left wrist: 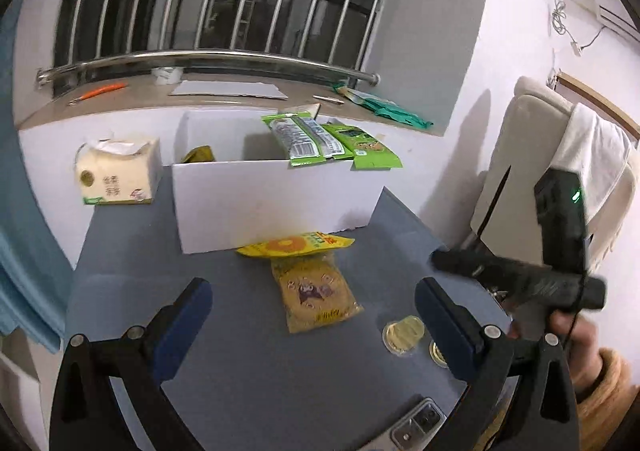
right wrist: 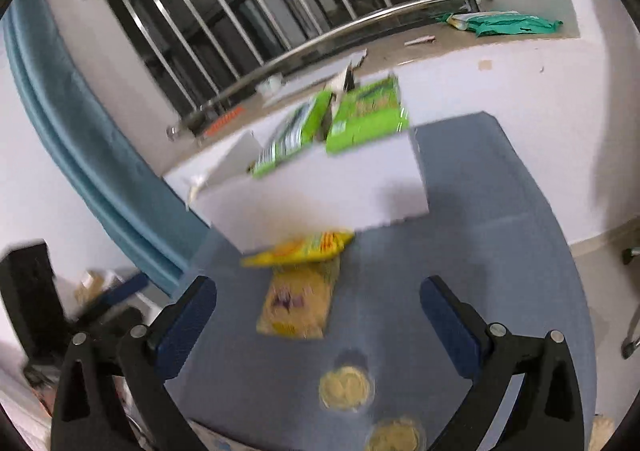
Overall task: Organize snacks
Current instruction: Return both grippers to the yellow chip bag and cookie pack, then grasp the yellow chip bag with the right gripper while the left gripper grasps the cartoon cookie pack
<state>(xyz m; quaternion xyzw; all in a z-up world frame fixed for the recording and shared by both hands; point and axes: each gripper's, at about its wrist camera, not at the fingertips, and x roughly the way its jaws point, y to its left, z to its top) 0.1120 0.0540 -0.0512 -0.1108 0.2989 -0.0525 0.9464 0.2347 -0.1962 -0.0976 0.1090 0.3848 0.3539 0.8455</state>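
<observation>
A white box (left wrist: 276, 195) (right wrist: 320, 195) stands at the back of the blue-grey table (left wrist: 248, 363) (right wrist: 480, 211), with two green snack packs (left wrist: 304, 139) (right wrist: 360, 115) sticking out of it. In front of it a yellow bag (left wrist: 296, 245) (right wrist: 300, 249) lies on a paler yellow noodle pack (left wrist: 316, 295) (right wrist: 296, 303). Two round clear-wrapped snacks (left wrist: 402, 333) (right wrist: 346, 387) lie nearer. My left gripper (left wrist: 314, 315) hangs open above the noodle pack, empty. My right gripper (right wrist: 318, 315) is open and empty too; its body (left wrist: 520, 275) shows at the right of the left wrist view.
A tissue pack (left wrist: 116, 171) stands left of the box. A phone (left wrist: 416, 423) lies at the table's near edge. Behind is a windowsill (left wrist: 224, 99) with papers and a green bag. A chair with a white towel (left wrist: 592, 155) stands to the right. A blue curtain (right wrist: 80, 139) hangs at left.
</observation>
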